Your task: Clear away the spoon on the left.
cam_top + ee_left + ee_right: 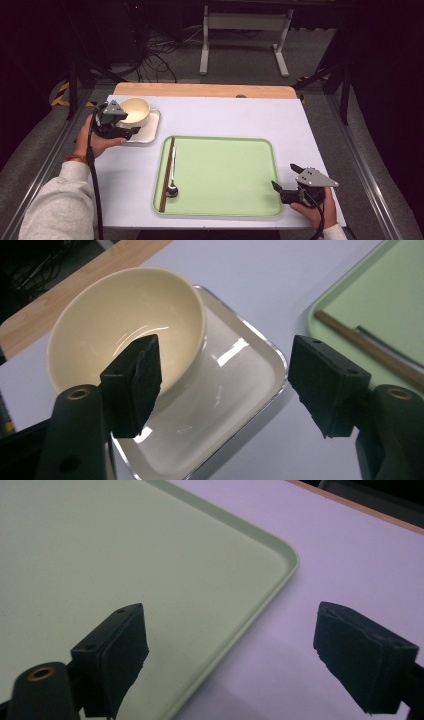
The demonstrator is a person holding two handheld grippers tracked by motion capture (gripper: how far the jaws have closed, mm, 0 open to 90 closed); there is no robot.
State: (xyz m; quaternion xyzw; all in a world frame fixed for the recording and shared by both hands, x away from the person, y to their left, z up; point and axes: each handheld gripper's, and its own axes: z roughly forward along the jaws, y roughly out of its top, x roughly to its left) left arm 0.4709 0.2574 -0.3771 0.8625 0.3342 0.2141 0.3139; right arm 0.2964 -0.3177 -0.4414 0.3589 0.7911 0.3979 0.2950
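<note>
Right gripper [283,179] nearest us, at 5 o'clock, hovering released over green tray [250,141] edge. We are seeing left gripper [131,121], 10 o'clock, released, straddling cream bowl [135,111] on white dish [150,134].

floor [240,57]: grey carpet | cables [155,55] | white frame [245,30] | dark surroundings

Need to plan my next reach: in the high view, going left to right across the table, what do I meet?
Left tool → cream bowl on the white square plate → chopsticks → spoon, both at the left edge of the green tray → right tool.
</note>
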